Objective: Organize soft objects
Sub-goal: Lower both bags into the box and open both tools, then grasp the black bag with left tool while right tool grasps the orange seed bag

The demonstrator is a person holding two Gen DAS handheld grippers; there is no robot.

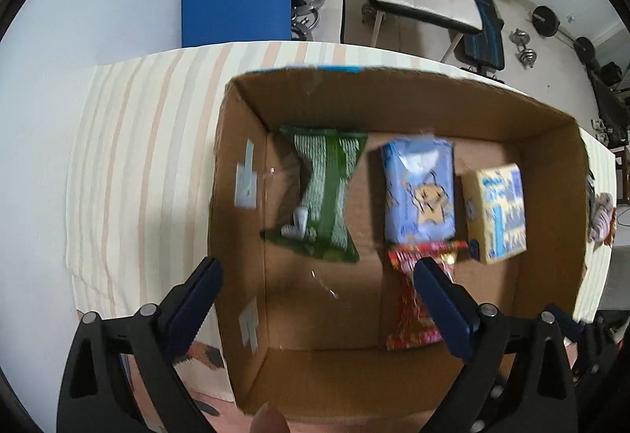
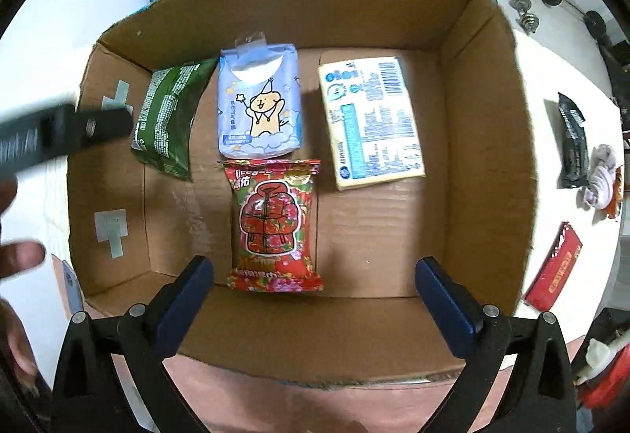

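An open cardboard box (image 1: 236,165) (image 2: 484,126) holds several soft packs. A green packet (image 1: 325,197) (image 2: 167,118) lies at its left, a pale blue tissue pack (image 1: 419,193) (image 2: 260,102) in the middle, a yellow tissue pack (image 1: 496,212) (image 2: 372,122) to the right, and a red patterned packet (image 1: 411,299) (image 2: 275,224) in front of the blue one. My left gripper (image 1: 317,271) hangs open above the box floor with nothing between its fingers. My right gripper (image 2: 315,271) is open above the red packet, its pads apart from it.
The box stands on a striped cloth (image 1: 130,165) over a white table. Right of the box lie a black packet (image 2: 573,141), a crumpled white item (image 2: 600,177) and a red packet (image 2: 553,267). The other tool's black bar (image 2: 63,134) and a hand (image 2: 19,256) reach in at left. Chairs and dumbbells stand behind.
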